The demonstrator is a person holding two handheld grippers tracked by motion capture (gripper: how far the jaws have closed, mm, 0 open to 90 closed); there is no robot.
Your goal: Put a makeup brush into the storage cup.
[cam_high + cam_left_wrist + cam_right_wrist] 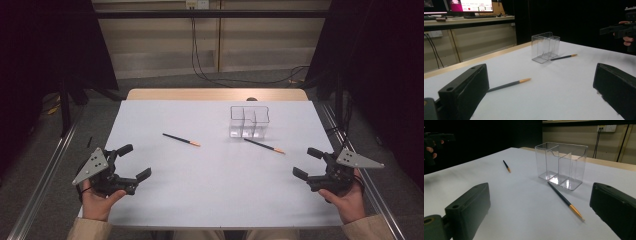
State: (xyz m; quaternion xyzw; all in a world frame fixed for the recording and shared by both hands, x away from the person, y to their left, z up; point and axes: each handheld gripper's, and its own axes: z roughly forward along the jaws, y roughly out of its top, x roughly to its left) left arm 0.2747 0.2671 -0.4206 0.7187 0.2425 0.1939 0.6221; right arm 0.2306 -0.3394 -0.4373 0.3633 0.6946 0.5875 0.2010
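Room: dark curtains hang at both sides; a pale wall with trailing cables stands behind the far edge of the table [165, 195].
Surface: white table top with a wooden strip along its far edge, metal rails beside it on the floor.
Landmark: clear holder [249, 121], a see-through box with inner dividers, upright on the far right part of the table; nothing visible inside it.
Near pen [264, 146]: dark, with an orange-gold tip, flat on the table just in front of the clear holder; its dark end is close to the holder's base, its tip points away toward the right gripper. Whether it touches the base cannot be told.
Far pen [181, 140]: same kind, flat on the table well to the left of the clear holder, apart from it.
Left gripper [133, 161]: held in the person's left hand at the near left corner, well apart from the clear holder; jaws released and spread wide, nothing between them. The far pen lies ahead of its jaws in the left gripper view.
Right gripper [307, 162]: held in the person's right hand at the near right edge, nearer to the clear holder than the other; jaws released and spread wide, grasping nothing. The near pen lies ahead of its jaws, untouched.
Sleeves: tan cuffs at the bottom edge of the high view.
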